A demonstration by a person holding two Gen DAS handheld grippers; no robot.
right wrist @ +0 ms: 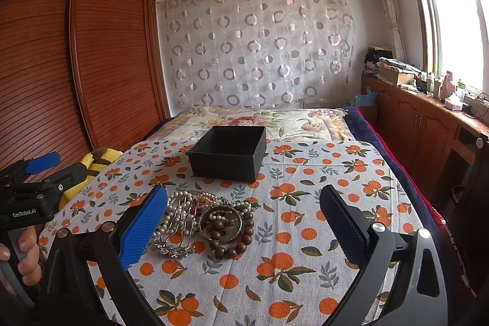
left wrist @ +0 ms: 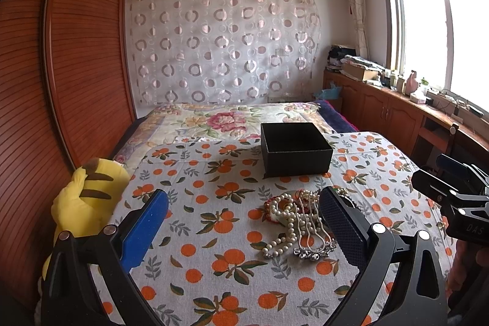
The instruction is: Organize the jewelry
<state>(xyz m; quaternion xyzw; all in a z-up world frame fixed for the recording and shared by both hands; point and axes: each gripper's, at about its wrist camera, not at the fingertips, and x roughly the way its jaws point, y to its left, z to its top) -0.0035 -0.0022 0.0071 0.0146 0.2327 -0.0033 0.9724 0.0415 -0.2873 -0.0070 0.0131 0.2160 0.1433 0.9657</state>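
Pearl and silver strands lay tangled in the jewelry pile (left wrist: 301, 219) near the middle of the tabletop, on the orange-print cloth (left wrist: 214, 234), with wooden beads (right wrist: 235, 237) and a bangle (right wrist: 220, 222) on its right side. Beyond it, toward the far edge, sat the open black box (right wrist: 227, 153), apparently empty. I held both tools low over the near edge, the left gripper (left wrist: 244, 225) and the right gripper (right wrist: 244, 223) each with jaws spread wide and holding nothing. My judgement was to pinch one loose strand at the pile's rim and lift slowly, so that neighbours would not drag along. On the tool bodies I read "DAS" (left wrist: 473, 229) and "GenRobot.AI" (right wrist: 24, 213).
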